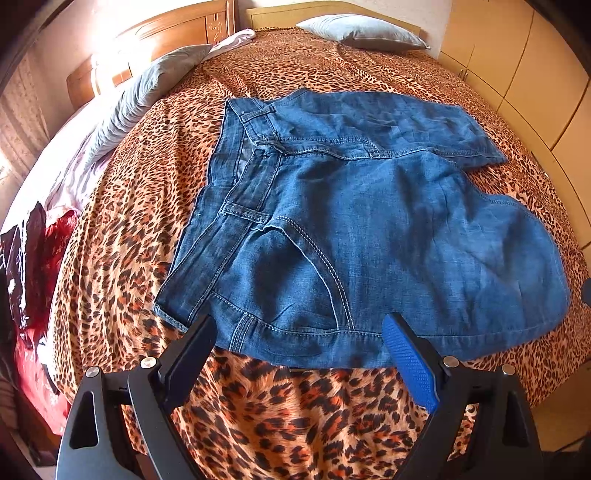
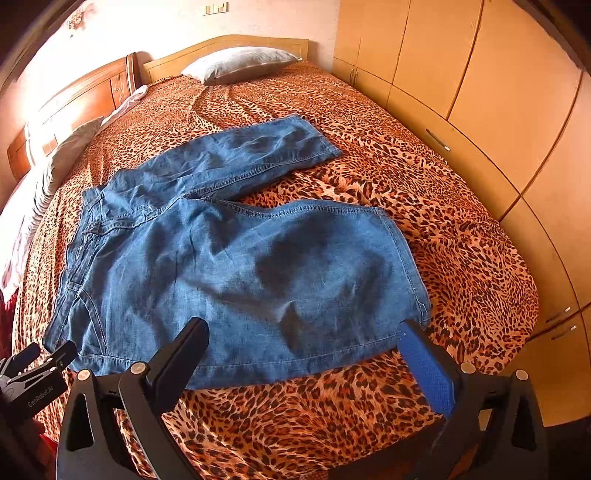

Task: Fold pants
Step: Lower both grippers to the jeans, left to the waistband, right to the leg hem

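Pants (image 1: 362, 229) are spread flat on the leopard-print bedspread (image 1: 258, 417), near its front edge; bare cover is left all around. Left gripper (image 1: 299, 343) and right gripper (image 2: 303, 347) are held wide apart, empty, over the near hem

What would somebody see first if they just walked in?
Blue denim pants lie spread out on the leopard-print bedspread, one leg angled toward the grey pillow at the far headboard. Near the edge, the open left hand-held gripper and right hand-held gripper hover.
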Demonstrator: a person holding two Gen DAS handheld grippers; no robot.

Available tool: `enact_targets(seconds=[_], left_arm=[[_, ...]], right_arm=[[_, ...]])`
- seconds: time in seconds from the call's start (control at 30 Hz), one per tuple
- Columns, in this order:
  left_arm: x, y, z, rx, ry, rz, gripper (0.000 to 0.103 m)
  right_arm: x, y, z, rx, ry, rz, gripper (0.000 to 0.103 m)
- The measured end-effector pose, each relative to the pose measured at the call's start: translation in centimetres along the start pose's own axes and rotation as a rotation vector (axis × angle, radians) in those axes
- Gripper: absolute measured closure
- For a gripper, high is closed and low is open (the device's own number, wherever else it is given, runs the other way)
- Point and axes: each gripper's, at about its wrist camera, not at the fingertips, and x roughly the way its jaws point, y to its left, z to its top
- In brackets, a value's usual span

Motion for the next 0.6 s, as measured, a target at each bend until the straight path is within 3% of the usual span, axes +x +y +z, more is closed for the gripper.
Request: enact_targets(seconds=[0.17, 0.27, 0.43, 0.6], left_arm=[[1.8, 0.5, 1.6, 0.004, 0.039, -0.001, 0.011], [3.7, 0.8, 4.1, 0.01, 0.111, 0.006, 0.011], [7.0, 2.8, 11.5, -0.066, 0.257, -0.042, 0.012], [10.3, 6.2, 20.4, -0.18, 0.324, -0.051, 0.012]], right_arm=[[1.1, 1.2, 1.6, -0.021, 0.022, 0.022, 0.001], [2.3, 0.8, 4.4, -0.021, 0.035, 0.05, 0.001], [5.0, -0.8, 12.7, -0.072, 0.009, 0.088, 0.001], [10.8, -2.0, 22.0, -0.168, 0.011, 0.145, 0.001]])
